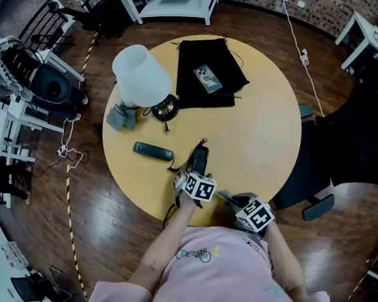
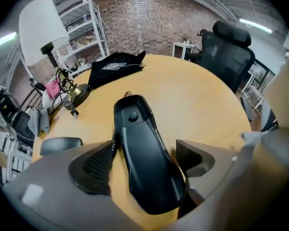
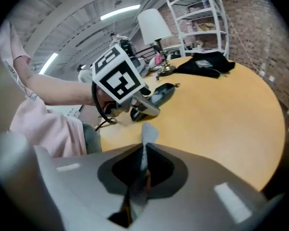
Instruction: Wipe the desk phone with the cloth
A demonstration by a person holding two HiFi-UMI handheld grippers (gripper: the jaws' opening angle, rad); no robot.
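Observation:
The black desk phone (image 1: 200, 158) lies near the front edge of the round wooden table (image 1: 258, 124), with a coiled cord at its left side. My left gripper (image 1: 198, 170) points steeply down over it. In the left gripper view the phone (image 2: 147, 162) lies between the open jaws, and bare table shows beside the right pad (image 2: 192, 155). My right gripper (image 1: 232, 201) is at the table's front edge, right of the left one. It is shut on a pale grey cloth (image 3: 147, 134), a strip of which sticks up out of the jaws.
A second black handset-like piece (image 1: 153, 151) lies left of the phone. Behind stand a white-shaded lamp (image 1: 142, 74) and a black bag (image 1: 223, 58) with a smartphone (image 1: 208, 78) on it. A black office chair (image 1: 340, 150) stands to the table's right.

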